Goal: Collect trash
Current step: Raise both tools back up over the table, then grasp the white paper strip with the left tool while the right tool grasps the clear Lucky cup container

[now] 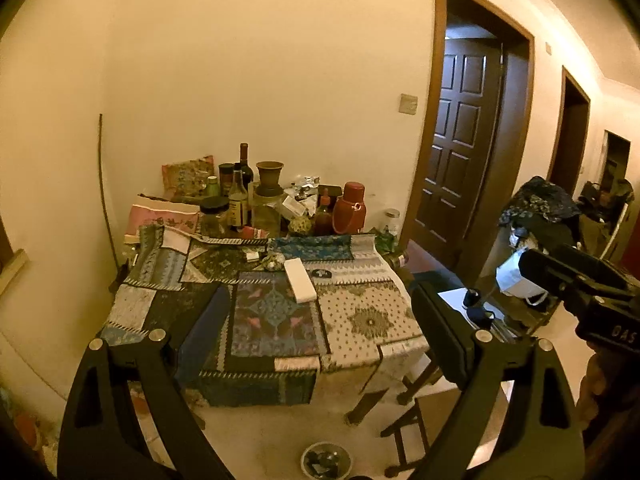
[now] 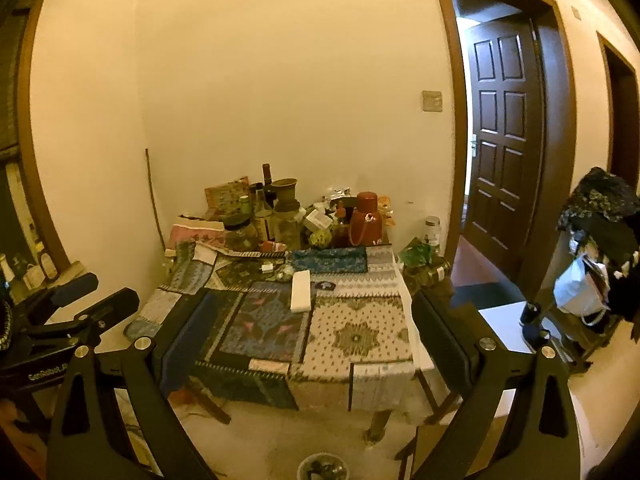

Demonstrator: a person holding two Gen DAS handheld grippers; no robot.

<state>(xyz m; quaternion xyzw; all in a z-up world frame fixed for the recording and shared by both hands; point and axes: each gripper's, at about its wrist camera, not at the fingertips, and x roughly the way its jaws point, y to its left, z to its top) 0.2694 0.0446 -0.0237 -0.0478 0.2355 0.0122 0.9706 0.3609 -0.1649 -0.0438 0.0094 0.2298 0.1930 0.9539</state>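
Note:
A table under a patchwork cloth (image 1: pixel 360 320) (image 2: pixel 360 340) stands in front of both grippers. On it lie a white flat packet (image 1: pixel 299 280) (image 2: pixel 301 291), a small white scrap (image 1: pixel 253 256) (image 2: pixel 267 267) and a crumpled foil lump (image 1: pixel 274 263) (image 2: pixel 286 273). A bowl (image 1: pixel 326 460) (image 2: pixel 323 468) with dark scraps sits on the floor below. My left gripper (image 1: pixel 320 336) (image 2: pixel 100 294) is open and empty, held back from the table. My right gripper (image 2: pixel 316 340) (image 1: pixel 536 268) is open and empty too, beside the left one.
Bottles, jars, a brown vase (image 1: pixel 270 178) and a red flask (image 1: pixel 352 208) crowd the table's back edge by the wall. A wooden stool (image 1: pixel 404 412) stands at the table's right. Further right are an open door (image 1: pixel 460 148) and a rack with clothes and a white bag (image 2: pixel 578 288).

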